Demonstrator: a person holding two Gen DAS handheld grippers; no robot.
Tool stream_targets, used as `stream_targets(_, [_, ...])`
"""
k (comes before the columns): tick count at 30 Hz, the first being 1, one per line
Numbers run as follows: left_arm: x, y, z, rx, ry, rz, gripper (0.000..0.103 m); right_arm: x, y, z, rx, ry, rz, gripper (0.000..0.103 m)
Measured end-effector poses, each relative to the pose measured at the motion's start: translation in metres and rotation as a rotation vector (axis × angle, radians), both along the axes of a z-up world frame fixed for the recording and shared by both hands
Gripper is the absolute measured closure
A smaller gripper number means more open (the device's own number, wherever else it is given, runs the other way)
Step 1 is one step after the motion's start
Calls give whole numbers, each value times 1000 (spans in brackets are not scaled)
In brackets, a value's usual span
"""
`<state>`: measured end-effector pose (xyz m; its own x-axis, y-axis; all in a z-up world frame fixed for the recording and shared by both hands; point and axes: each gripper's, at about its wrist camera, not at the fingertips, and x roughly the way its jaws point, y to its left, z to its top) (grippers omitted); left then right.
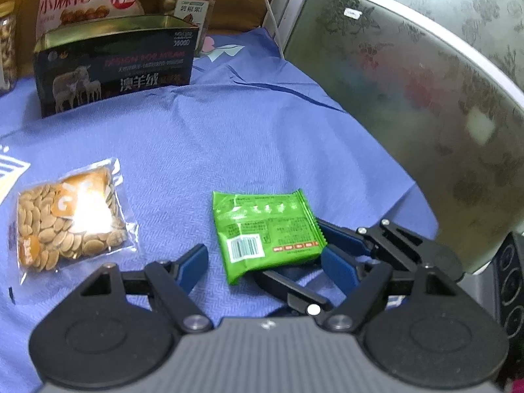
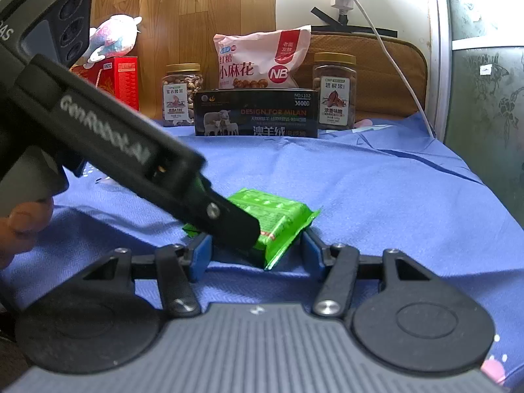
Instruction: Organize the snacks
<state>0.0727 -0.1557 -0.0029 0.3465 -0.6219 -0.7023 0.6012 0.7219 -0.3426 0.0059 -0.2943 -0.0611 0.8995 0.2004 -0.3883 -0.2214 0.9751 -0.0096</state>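
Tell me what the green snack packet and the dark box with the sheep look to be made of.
The green snack packet looks like thin glossy plastic film: it crinkles, shines, and has serrated sealed edges. The dark box is probably printed tin, given its shiny golden metallic inner wall, though coated card is possible.

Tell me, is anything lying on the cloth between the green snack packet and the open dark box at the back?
Nothing visible. Only bare blue cloth lies between the green packet and the open dark box. The seed packet sits off to the left in the left wrist view, clear of that path.

Wood-panel wall behind blue cloth.
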Motion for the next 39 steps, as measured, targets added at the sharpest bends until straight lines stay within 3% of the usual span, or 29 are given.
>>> stream_targets(3, [6, 6, 0, -36, 34, 14, 27, 0, 0, 0, -1, -1, -1, 42])
stream_targets(8, [13, 9, -1, -76, 86, 6, 44, 0, 0, 0, -8, -4, 1, 42])
stream_targets(13, [10, 5, -1, -54, 76, -9, 60, 0, -3, 2, 10, 8, -4, 45])
stream_targets(20, [21, 17, 17, -79, 39, 28, 60, 20, 1, 22, 9, 3, 45, 47])
stream_targets(26, [49, 37, 55, -103, -66, 106, 59, 62, 18, 56, -72, -85, 135, 47])
stream_targets(33, [116, 59, 88, -102, -176, 241, 58, 149, 34, 91, -21, -117, 209, 47])
stream_targets(39, [187, 73, 82, -71, -181, 345, 57, 221, 57, 95, 13, -61, 229, 44])
